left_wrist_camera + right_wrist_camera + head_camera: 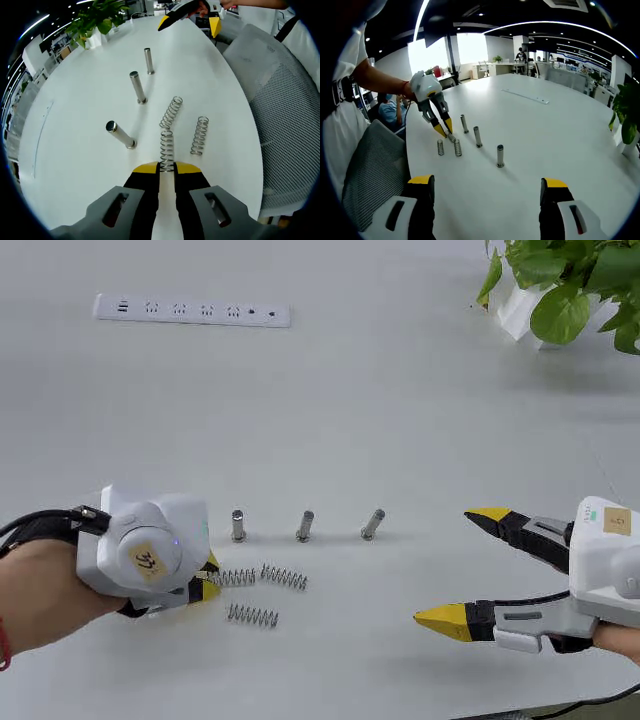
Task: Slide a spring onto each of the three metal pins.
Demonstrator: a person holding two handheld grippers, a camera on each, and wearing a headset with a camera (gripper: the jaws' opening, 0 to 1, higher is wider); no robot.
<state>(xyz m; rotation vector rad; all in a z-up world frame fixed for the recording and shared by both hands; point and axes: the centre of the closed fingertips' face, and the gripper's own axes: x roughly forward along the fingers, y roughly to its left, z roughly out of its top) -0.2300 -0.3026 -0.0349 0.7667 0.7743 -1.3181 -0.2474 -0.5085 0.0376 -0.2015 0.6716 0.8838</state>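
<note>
Three upright metal pins [238, 525], [305, 526], [372, 524] stand in a row on the white table. Three springs lie in front of them. My left gripper [205, 582] is shut on the near end of one spring [235, 578], which rests flat on the table. In the left gripper view that spring [166, 147] runs straight out from between the yellow tips [166, 167], with the other two springs [171, 111], [199, 135] beyond and to the right. My right gripper [465, 567] hovers open at the right, holding nothing, with its jaws wide apart.
A white power strip [190, 310] lies at the far left of the table. A potted plant [570, 280] stands at the far right corner. A mesh chair [280, 100] sits beside the table's near edge.
</note>
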